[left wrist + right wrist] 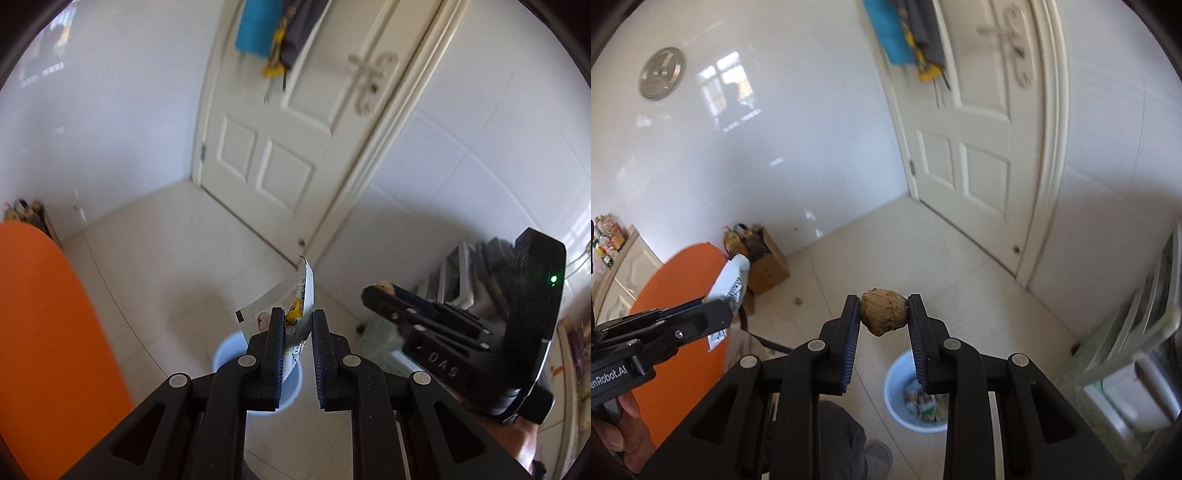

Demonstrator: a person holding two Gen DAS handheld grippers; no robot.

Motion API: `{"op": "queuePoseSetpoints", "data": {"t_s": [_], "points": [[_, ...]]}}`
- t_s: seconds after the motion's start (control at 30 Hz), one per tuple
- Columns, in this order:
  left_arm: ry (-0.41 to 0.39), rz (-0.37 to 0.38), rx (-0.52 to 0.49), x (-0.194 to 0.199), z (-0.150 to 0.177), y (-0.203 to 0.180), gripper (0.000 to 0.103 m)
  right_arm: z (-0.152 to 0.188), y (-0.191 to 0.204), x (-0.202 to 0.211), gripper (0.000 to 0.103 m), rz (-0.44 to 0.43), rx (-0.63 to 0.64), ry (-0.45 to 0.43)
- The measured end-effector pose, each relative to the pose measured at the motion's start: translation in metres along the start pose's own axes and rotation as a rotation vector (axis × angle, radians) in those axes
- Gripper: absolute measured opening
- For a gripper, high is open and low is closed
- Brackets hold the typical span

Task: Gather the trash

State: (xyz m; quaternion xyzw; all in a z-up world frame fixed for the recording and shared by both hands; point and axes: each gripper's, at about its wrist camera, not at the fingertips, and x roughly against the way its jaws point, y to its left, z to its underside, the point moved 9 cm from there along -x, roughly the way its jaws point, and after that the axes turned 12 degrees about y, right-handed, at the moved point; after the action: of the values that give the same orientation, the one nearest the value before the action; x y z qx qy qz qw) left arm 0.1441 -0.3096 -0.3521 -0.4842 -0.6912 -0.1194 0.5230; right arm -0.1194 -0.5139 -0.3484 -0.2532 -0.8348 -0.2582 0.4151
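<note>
Two grippers angle down above the floor: the left gripper [298, 325] pinches one printed paper wrapper [295, 310], and the right gripper [883, 314] clamps one brown crumpled ball [884, 311]. Below them stands one pale blue bin [897, 391] holding scraps, with one orange worktop [679, 295] alongside and one white door [964, 155] beyond.

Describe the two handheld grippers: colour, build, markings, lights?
Both are matte black plastic with two parallel fingers on scissor-style linkages and silver round pivot pins. The left gripper and right gripper have dark blue ribbed finger pads. From the left wrist, the right unit's side reads "DAS" and its rounded housing shows a green LED. The left unit's side bears white lettering ending "enRobot.AI". No cables visible.
</note>
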Motion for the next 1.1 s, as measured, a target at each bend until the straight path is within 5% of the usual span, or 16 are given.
{"op": "queuePoseSetpoints", "data": {"t_s": [0.33, 0.4, 0.47, 0.5, 0.57, 0.77, 1.1], "points": [[0.285, 0.011, 0.041, -0.102, 0.001, 0.018, 0.013, 0.031, -0.058, -0.092, 0.029, -0.019, -0.111, 0.189], [0.318, -0.009, 0.061, -0.112, 0.005, 0.028, 0.019, 0.032, -0.062, -0.105, 0.029, -0.021, -0.122, 0.214], [0.334, -0.017, 0.075, -0.120, -0.005, 0.030, 0.043, 0.034, -0.063, -0.114, 0.030, -0.024, -0.133, 0.231], [0.339, -0.024, 0.085, -0.120, -0.006, 0.033, 0.051, 0.035, -0.064, -0.118, 0.039, -0.023, -0.139, 0.237], [0.335, -0.057, 0.099, -0.122, -0.021, 0.037, 0.068, 0.037, -0.068, -0.124, 0.058, -0.030, -0.158, 0.247], [0.297, -0.147, 0.092, -0.117, -0.055, 0.010, 0.079, 0.039, -0.072, -0.124, 0.103, -0.014, -0.198, 0.239], [0.131, -0.230, 0.048, -0.037, -0.023, -0.031, 0.088, 0.026, -0.046, -0.079, 0.103, 0.008, -0.186, 0.173]]}}
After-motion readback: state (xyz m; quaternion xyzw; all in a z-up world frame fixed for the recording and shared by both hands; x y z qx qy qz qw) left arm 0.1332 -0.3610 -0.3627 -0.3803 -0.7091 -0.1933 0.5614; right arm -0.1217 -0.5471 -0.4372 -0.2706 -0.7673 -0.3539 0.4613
